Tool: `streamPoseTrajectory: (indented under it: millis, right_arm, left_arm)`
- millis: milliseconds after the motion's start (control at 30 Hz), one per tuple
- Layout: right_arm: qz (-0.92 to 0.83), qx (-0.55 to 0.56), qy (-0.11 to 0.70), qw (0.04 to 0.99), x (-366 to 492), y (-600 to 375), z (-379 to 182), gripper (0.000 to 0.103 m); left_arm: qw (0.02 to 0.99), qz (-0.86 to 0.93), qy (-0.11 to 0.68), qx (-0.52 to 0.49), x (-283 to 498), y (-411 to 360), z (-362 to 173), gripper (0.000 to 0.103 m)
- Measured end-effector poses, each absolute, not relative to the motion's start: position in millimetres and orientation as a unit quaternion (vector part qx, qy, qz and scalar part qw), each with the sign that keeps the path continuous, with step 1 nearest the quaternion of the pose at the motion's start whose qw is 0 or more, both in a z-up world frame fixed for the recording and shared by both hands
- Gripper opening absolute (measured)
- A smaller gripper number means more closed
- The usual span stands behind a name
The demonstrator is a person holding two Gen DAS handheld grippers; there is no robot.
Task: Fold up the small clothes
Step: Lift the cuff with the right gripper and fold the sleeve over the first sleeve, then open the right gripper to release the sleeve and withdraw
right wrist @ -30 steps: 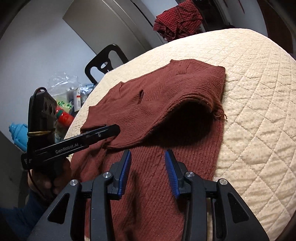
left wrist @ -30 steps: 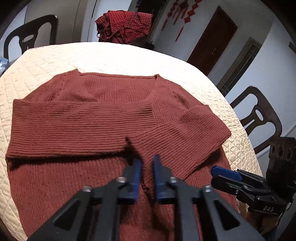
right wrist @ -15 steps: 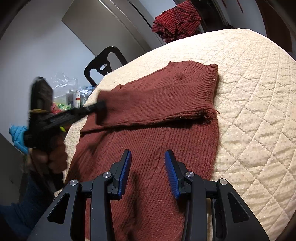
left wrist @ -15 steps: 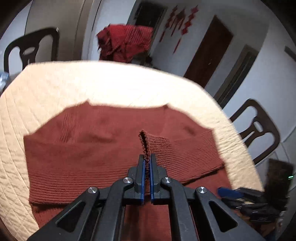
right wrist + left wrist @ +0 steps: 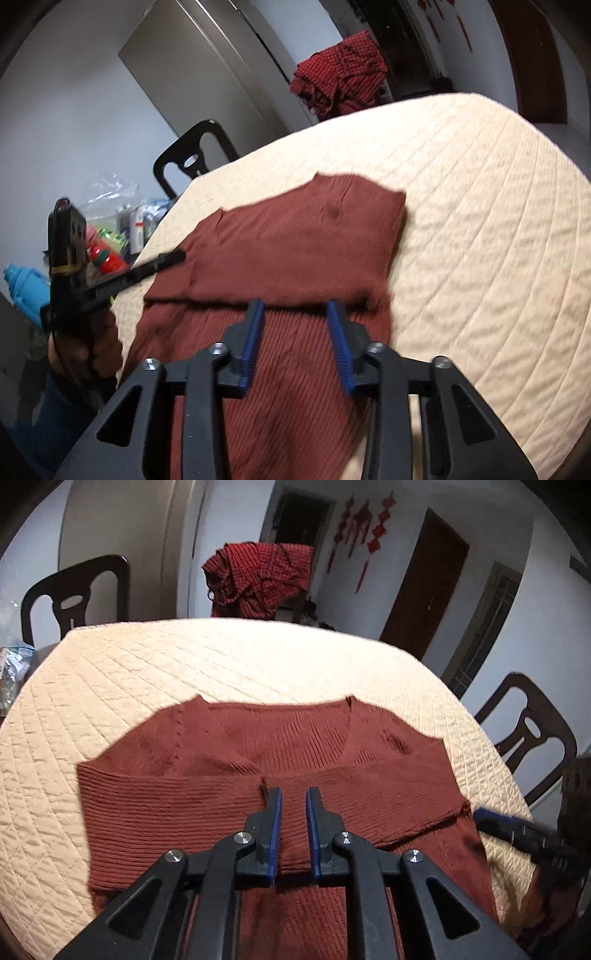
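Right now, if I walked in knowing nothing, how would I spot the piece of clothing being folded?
Find the round table under the cream quilted cover. The sweater lies flat on its near half, sleeves folded across the chest. It is plain rust-brown ribbed knit, unlike the red checked cloth heaped behind the table.

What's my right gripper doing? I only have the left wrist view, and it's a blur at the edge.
Observer: The right gripper is open and empty, with its fingertips at the lower edge of the sleeves folded across the sweater.
Operator: Where's my left gripper from that side?
Observer: The left gripper reaches in at the sweater's left edge, level with the sleeve fold.
Operator: Anything beyond that table edge?
Observer: A blue container and red-and-green clutter sit there, off the quilted table cover.
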State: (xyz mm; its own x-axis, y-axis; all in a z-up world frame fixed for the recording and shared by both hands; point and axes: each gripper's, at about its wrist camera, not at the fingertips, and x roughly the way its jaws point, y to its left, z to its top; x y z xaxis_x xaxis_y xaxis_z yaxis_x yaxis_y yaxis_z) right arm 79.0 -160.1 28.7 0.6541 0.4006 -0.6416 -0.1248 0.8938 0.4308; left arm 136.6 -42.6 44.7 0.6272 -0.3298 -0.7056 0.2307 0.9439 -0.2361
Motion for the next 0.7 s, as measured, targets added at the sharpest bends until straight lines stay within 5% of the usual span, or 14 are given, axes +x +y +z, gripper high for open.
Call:
streamPoseTrajectory:
  millis: [133, 200, 700]
  right_arm:
    - [0.120, 0.161, 0.407, 0.891, 99, -162, 18, 0.026]
    - [0.096, 0.160, 0.421, 0.888, 104, -169, 6, 0.000]
    - [0.069, 0.179, 0.427, 0.884, 150, -188, 4, 0.003]
  left_arm:
    - [0.884, -0.158, 0.436, -0.055, 146, -50, 19, 0.015]
    - [0.889, -0.160, 0.427, -0.051, 144, -51, 19, 0.015]
    - [0.896, -0.135, 0.422, -0.044, 169, -50, 18, 0.022]
